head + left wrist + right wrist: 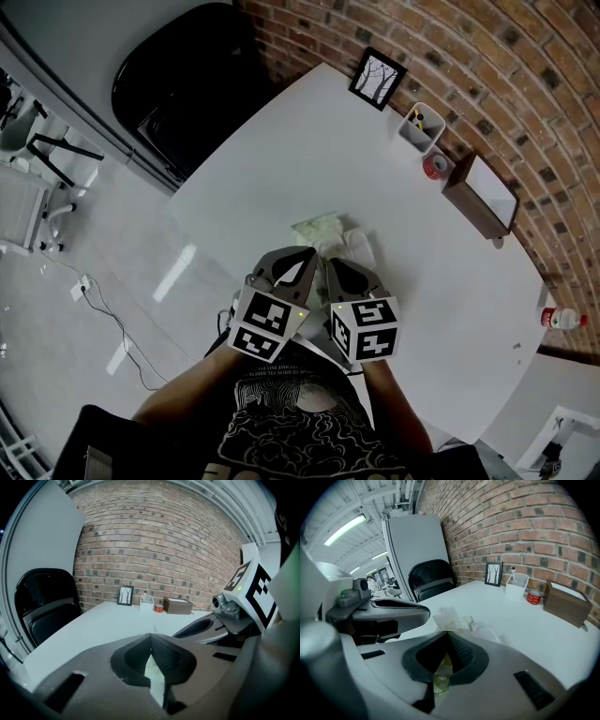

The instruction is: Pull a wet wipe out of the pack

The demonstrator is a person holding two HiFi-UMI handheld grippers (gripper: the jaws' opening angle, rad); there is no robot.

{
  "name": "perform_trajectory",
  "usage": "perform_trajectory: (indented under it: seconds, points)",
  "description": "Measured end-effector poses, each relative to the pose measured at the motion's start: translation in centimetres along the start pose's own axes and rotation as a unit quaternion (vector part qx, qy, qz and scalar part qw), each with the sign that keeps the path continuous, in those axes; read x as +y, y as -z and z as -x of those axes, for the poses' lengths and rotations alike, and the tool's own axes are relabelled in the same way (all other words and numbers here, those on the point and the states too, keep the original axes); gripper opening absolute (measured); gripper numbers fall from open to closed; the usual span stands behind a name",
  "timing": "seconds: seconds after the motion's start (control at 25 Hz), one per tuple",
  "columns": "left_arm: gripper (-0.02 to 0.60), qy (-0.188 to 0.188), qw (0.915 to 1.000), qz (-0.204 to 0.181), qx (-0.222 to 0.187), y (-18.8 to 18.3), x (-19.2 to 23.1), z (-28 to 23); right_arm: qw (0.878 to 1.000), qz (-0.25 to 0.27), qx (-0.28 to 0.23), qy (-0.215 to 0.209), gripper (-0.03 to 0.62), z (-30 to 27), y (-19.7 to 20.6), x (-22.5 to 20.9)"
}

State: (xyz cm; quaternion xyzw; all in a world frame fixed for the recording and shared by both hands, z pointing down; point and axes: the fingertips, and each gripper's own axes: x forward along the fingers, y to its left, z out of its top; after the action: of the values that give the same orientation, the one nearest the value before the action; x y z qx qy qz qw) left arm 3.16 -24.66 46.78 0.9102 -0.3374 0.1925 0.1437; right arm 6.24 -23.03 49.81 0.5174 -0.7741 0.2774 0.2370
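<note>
The wet wipe pack (pixel 322 229) is pale green and crumpled, lying on the white table (pixel 309 150) just beyond both grippers. White material (pixel 357 246) lies against its right side. My left gripper (pixel 313 253) is shut, and a thin white sheet, apparently a wet wipe (pixel 155 669), shows between its fingers. Right beside it, my right gripper (pixel 329 262) is shut with greenish pack material (pixel 440 679) in its jaws. In the right gripper view the pack (pixel 448 617) rises just past the jaw tips, next to the left gripper (pixel 425 613). The two gripper tips almost touch.
At the table's far side along the brick wall stand a framed picture (pixel 378 79), a white holder (pixel 420 127), a red tape roll (pixel 435 167) and a brown box (pixel 482 197). A black chair (pixel 187 80) stands at the far left, and a bottle (pixel 562 319) at the right edge.
</note>
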Motion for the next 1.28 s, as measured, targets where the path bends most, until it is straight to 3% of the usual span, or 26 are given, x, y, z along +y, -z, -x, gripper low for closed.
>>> perform_trajectory:
  seconds: [1.0, 1.28]
  points:
    - [0.012, -0.012, 0.9998, 0.014, -0.004, -0.6, -2.6, 1.8, 0.998, -0.006, -0.055, -0.010, 0.014, 4.0, -2.5, 0.4]
    - [0.012, -0.017, 0.9991, 0.038, -0.006, -0.4, -2.9, 2.6, 0.998, -0.001, -0.068, -0.009, 0.014, 4.9, -2.8, 0.8]
